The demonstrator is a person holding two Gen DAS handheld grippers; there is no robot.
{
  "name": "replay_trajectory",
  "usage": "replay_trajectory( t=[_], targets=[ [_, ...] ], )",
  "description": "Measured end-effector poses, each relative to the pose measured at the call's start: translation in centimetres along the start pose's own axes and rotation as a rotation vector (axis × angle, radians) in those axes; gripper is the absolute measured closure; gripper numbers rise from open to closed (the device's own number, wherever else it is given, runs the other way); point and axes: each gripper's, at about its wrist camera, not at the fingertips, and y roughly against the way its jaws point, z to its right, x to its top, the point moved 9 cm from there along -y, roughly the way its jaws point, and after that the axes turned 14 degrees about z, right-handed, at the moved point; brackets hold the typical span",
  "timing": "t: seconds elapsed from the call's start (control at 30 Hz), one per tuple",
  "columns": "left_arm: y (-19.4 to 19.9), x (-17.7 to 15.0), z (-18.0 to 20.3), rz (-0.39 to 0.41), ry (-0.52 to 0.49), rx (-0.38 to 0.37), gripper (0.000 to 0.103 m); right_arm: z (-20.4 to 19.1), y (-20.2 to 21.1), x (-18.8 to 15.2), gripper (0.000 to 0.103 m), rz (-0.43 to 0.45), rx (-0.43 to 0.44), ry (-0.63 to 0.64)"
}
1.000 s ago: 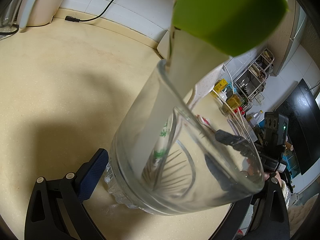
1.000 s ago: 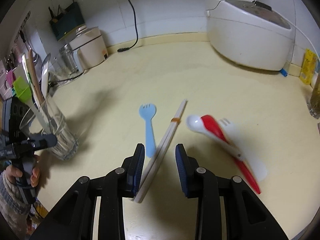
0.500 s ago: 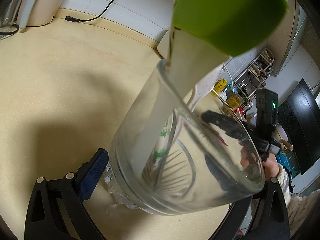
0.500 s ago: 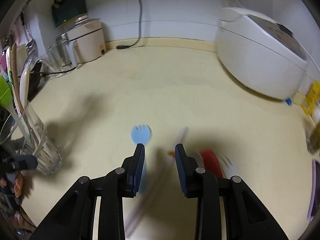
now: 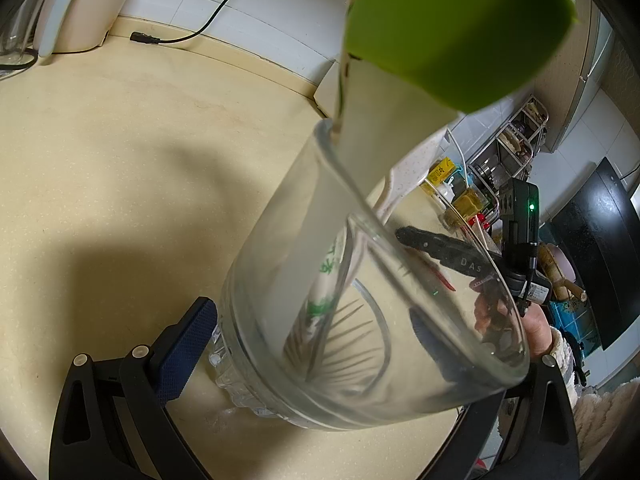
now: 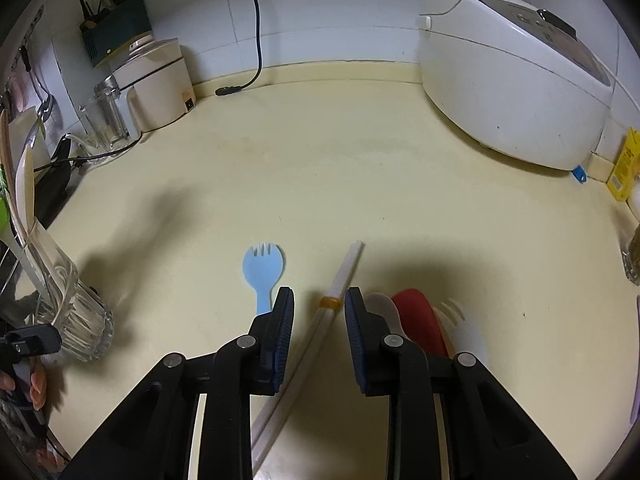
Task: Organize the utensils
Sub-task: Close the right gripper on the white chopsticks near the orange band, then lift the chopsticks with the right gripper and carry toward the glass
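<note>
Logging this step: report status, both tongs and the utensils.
Left tongs clamped on glass cup. Right tongs closing, straddling the white chopsticks, pads not touching. Blue fork and red spoon lie close alongside.

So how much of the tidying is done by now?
Partly done: the glass cup, gripped by the left gripper, already holds a green brush and other utensils. In hand: the right gripper, jaws closing, straddles the white chopsticks but hasn't clamped them. Left on the counter: blue spork, red spoon, a white spoon and spork.

Open countertop [image 6: 340,168] ahead (rice cooker [image 6: 516,80] probably clear rightward).
</note>
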Motion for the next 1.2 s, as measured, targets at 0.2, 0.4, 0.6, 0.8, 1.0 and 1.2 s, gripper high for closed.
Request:
replay_trajectory(
  t=[0.2, 0.4, 0.6, 0.8, 1.0, 1.2],
  targets=[
    [0.0, 0.0, 0.0, 0.000, 0.000, 0.000, 0.003, 0.9, 0.0, -0.1, 0.077, -0.002, -0.015, -0.030],
    [0.0, 0.0, 0.0, 0.000, 0.000, 0.000, 0.003, 0.0, -0.8, -0.1, 0.077, -0.008, -0.027, 0.016],
    [0.0, 0.0, 0.0, 0.000, 0.000, 0.000, 0.003, -0.1, -2.2, -0.4, 0.077, -0.042, -0.083, 0.077],
    [0.0, 0.0, 0.0, 0.000, 0.000, 0.000, 0.003, -1.0, -2.9, -0.4, 0.086, -0.037, -0.104, 0.143],
    [0.0, 0.0, 0.0, 0.000, 0.000, 0.000, 0.003, -1.2, -2.8, -0.4, 0.091, -0.029, -0.098, 0.151],
    [0.0, 0.0, 0.0, 0.000, 0.000, 0.000, 0.003, -1.5, -1.8, 0.2, 0.091, 0.015, -0.054, 0.105]
  ],
)
